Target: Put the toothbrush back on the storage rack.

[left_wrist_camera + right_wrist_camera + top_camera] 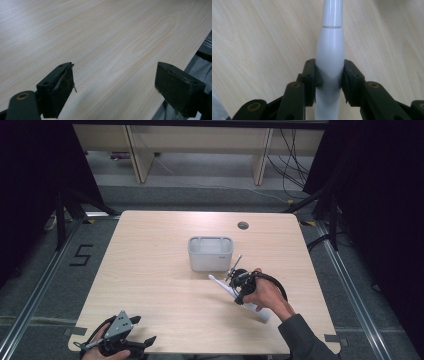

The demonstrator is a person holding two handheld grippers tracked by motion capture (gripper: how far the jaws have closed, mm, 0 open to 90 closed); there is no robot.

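Left gripper (127, 337): sitting nearest the camera at the table's near-left corner, its 2 jaws standing wide apart over bare wood with nothing between them — it is waiting clear of the work, well apart from the other hand.

Right gripper (329, 77): clamping its 2 pads on the waist of the white wand (329, 52), 1 pad on each side, so the jaws are standing narrow and gripping rather than empty.

White wand: a slim, smooth white plastic stick, perhaps an electric toothbrush handle — I cannot tell for sure. In the high view it (220, 285) is slanting across the table (150, 270), its thin tip pointing up-left toward the bin and its thicker end trailing down-right under the hand.

Why that grip: the pads are biting where the body is widest, which is probably giving the firmest hold on a slick, rounded shape and keeping the long ends balanced.

Grey bin (210, 253): standing open-topped at mid-table, just beyond the wand's tip — likely the place the wand is heading, since the tip is already aiming that way.

Right hand (265, 292): wrapping the gripper body from the near-right, with the sleeve coming in from the table's edge.

Judgement: the wand looks held but not yet delivered; tipping it over the bin's rim is what remains.
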